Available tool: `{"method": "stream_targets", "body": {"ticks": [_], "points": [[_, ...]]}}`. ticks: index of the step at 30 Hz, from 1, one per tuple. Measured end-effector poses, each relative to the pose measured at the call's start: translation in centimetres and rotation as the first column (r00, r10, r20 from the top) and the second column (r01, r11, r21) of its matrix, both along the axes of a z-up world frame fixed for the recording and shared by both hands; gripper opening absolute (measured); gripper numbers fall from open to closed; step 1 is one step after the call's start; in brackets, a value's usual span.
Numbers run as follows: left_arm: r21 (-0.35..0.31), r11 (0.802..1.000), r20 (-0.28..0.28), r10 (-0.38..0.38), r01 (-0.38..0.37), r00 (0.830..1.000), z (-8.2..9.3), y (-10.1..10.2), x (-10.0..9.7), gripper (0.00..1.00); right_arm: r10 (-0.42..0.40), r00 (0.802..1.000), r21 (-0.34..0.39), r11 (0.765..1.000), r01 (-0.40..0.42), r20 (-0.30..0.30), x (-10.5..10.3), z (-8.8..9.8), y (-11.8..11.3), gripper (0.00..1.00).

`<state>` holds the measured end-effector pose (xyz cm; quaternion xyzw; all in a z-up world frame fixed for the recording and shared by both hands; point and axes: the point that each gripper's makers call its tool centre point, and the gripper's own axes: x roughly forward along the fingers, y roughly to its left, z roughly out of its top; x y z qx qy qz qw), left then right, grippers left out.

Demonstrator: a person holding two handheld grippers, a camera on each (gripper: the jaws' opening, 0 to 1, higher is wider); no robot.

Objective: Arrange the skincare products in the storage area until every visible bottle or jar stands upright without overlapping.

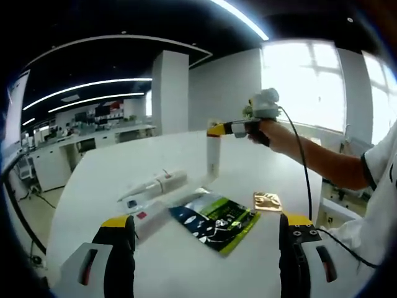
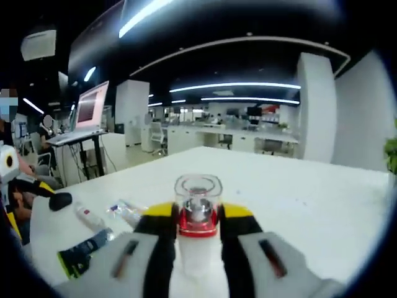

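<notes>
Right tool [image 2: 200,231] clamps a white bottle [image 2: 198,239] standing upright on the table [image 2: 310,205]; left tool [image 1: 205,248] gapes wide.

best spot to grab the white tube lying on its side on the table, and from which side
Probably across its round mid-body, coming down from above. The white tube lies flat on the white table, its long axis running diagonally, so set the left tongs, now open, crosswise to that axis. Its tapered end looks likelier to slip.
</notes>
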<state>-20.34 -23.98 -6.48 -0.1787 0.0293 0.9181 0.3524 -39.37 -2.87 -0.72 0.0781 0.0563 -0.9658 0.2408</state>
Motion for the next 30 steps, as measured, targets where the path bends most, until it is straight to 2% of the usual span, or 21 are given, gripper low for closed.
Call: {"method": "stream_targets", "body": {"ticks": [14,30], "points": [[0.000,1.000,0.005,-0.005,0.005,1.000,-0.2,0.0,0.2,0.99,-0.126,0.991,-0.015,0.992,0.125,-0.052,-0.2,0.3,2.8,0.26],[0.009,1.000,0.006,0.009,-0.009,1.000,-0.2,-0.5,0.1,0.99,-0.212,0.974,-0.033,0.977,0.210,-0.077,-0.3,0.4,5.3,0.26]]}}
